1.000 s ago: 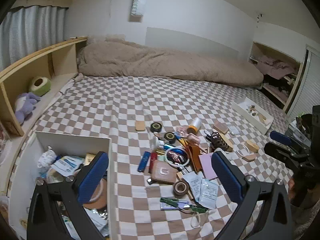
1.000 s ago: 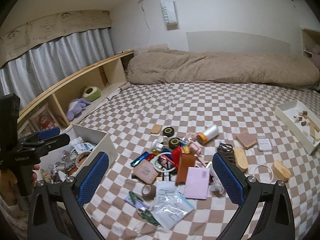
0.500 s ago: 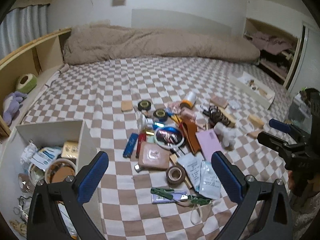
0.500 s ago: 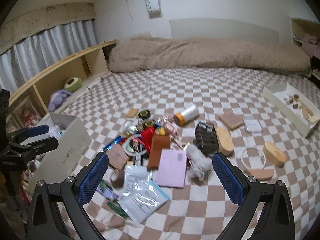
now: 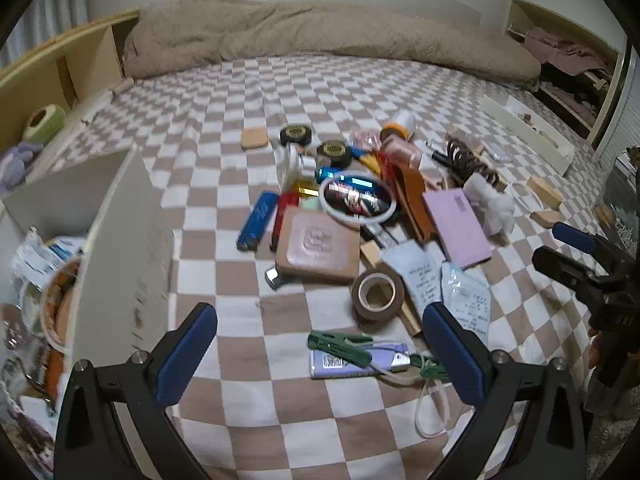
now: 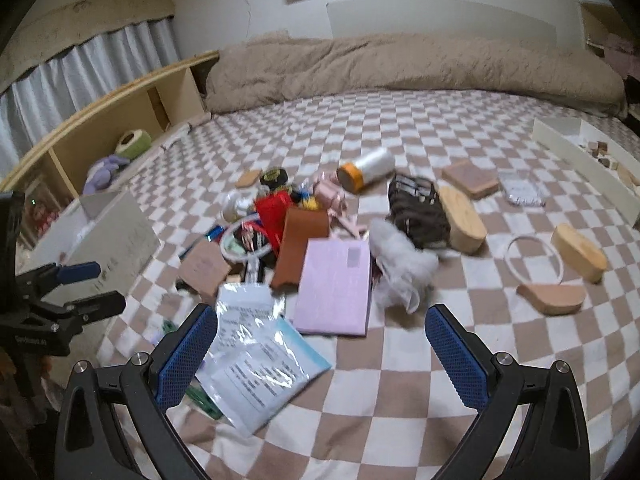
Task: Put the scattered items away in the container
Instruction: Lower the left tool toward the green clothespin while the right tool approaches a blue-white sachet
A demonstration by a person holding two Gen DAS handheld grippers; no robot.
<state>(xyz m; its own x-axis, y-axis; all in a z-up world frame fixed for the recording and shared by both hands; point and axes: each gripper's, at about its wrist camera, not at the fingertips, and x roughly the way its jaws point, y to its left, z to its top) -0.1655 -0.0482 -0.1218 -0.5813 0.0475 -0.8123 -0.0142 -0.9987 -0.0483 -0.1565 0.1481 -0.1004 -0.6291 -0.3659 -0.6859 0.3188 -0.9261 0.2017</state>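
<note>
The left gripper (image 5: 320, 354) hangs spread wide and empty over the checkered bedspread (image 5: 280, 400), and the nearest loose things lie straight ahead between its fingers: a green clip (image 5: 340, 346) resting across a pale purple lighter (image 5: 360, 360), both with their long axes running side to side, crosswise to the fingers. Just beyond sits a brown tape roll (image 5: 378, 296) lying flat, hole up. My judgement is that the left gripper is the nearer one for the clip and would need to turn to close across its narrow width.

The right gripper (image 6: 320, 350) is likewise spread and holds nothing; under its left finger lie clear plastic packets (image 6: 260, 360), and just ahead a pink notepad (image 6: 334, 284) with its long axis pointing away.

The white box (image 5: 128, 240) stands to the left of the left gripper, close beside it, already holding packets and a round tub; a shallow white tray (image 6: 580, 160) with small wooden pieces lies well apart at far right
</note>
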